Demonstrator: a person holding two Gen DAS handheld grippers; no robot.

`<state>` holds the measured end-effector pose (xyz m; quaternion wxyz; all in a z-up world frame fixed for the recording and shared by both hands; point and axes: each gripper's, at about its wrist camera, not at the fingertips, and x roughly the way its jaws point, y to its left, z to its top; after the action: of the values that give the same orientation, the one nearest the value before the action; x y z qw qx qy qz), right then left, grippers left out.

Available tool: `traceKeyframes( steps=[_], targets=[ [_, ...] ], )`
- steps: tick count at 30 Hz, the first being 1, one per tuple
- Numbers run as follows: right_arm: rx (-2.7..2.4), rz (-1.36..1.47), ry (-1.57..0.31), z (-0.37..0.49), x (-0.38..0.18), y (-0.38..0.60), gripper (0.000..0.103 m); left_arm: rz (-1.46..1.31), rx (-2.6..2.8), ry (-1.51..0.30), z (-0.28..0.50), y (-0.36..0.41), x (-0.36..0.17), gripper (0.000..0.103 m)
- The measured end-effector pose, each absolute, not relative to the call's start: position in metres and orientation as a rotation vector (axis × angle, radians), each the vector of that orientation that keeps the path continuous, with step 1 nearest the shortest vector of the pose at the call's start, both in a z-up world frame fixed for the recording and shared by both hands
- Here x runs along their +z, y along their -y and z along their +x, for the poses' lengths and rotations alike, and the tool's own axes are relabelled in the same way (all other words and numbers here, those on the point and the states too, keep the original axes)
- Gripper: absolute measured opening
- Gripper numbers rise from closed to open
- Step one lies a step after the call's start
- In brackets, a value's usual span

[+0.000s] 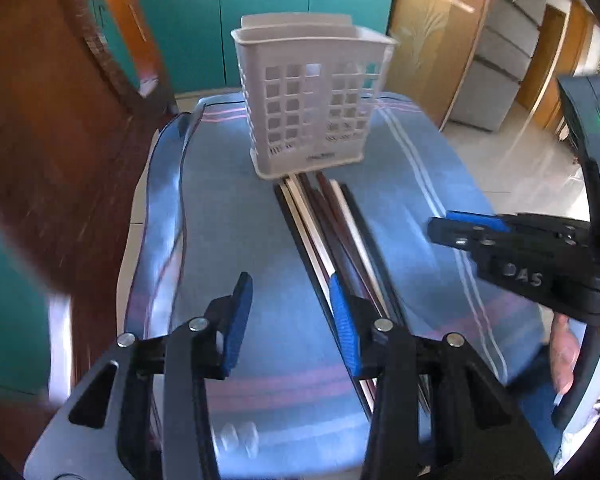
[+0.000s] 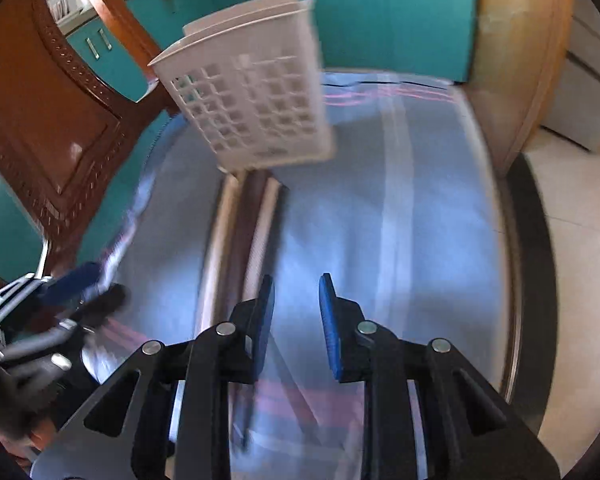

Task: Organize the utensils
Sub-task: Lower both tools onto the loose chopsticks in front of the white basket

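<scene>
Hovering tongs (image 1: 292, 320) over chopsticks (image 1: 328, 224)

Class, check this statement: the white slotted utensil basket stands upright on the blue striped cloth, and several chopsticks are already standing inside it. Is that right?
Not quite. The white basket does stand upright on the blue striped cloth, but the chopsticks are not inside it; they lie flat on the cloth in front of it. The left wrist view shows this clearly; the right wrist view is blurred.

One white perforated utensil basket (image 1: 312, 104); one bundle of chopsticks (image 1: 332, 232), count unclear; one striped cloth (image 1: 240, 220).
</scene>
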<state>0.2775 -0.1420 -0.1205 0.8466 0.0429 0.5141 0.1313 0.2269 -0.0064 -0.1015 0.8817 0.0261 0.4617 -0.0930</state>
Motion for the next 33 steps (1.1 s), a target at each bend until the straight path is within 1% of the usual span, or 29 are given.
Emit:
traceKeyframes(
  steps=[4,9,10,11,12,15,17,18,20,21,23,24,25,28,29,31,33],
  targets=[
    [0.305,0.045,-1.150,0.323,-0.142,0.112,0.026,0.023,-0.146,-0.972,0.258,-0.006,-0.116,0.041],
    [0.308,0.027,-1.197,0.340,-0.171,0.098,0.026,0.026,-0.152,-1.042,0.268,-0.005,-0.137,0.041],
    [0.312,0.021,-1.202,0.340,-0.172,0.097,0.023,0.036,-0.160,-1.043,0.269,-0.002,-0.138,0.041],
    [0.320,0.011,-1.202,0.340,-0.171,0.096,0.014,0.041,-0.171,-1.046,0.270,0.001,-0.139,0.043],
    [0.317,-0.007,-1.195,0.338,-0.168,0.096,0.008,0.038,-0.176,-1.051,0.271,0.003,-0.141,0.044],
    [0.290,-0.033,-1.180,0.332,-0.167,0.106,0.008,-0.001,-0.191,-1.072,0.278,0.005,-0.145,0.047],
    [0.262,-0.033,-1.166,0.329,-0.166,0.114,0.007,-0.024,-0.203,-1.082,0.282,0.009,-0.148,0.054],
    [0.255,-0.028,-1.152,0.327,-0.166,0.118,0.004,-0.027,-0.209,-1.086,0.284,0.012,-0.149,0.055],
    [0.232,-0.028,-1.146,0.323,-0.165,0.125,0.003,-0.021,-0.217,-1.099,0.287,0.019,-0.154,0.055],
    [0.226,-0.030,-1.142,0.321,-0.164,0.128,0.003,-0.016,-0.215,-1.112,0.289,0.022,-0.158,0.053],
    [0.223,-0.020,-1.127,0.315,-0.161,0.132,0.003,-0.032,-0.213,-1.145,0.293,0.025,-0.166,0.037],
    [0.224,-0.018,-1.123,0.312,-0.159,0.134,0.003,-0.054,-0.218,-1.146,0.293,0.025,-0.168,0.037],
    [0.225,-0.018,-1.120,0.310,-0.157,0.137,0.003,-0.068,-0.225,-1.143,0.294,0.026,-0.168,0.028],
    [0.224,-0.022,-1.117,0.307,-0.156,0.133,0.003,-0.116,-0.224,-1.139,0.293,0.023,-0.169,0.023],
    [0.225,-0.021,-1.118,0.307,-0.155,0.134,0.003,-0.138,-0.218,-1.133,0.293,0.021,-0.169,0.011],
    [0.229,-0.023,-1.121,0.317,-0.156,0.145,0.004,-0.179,-0.214,-1.126,0.293,0.016,-0.168,0.008],
    [0.235,-0.023,-1.123,0.322,-0.143,0.156,0.004,-0.201,-0.206,-1.108,0.290,0.013,-0.164,0.007]
  ],
)
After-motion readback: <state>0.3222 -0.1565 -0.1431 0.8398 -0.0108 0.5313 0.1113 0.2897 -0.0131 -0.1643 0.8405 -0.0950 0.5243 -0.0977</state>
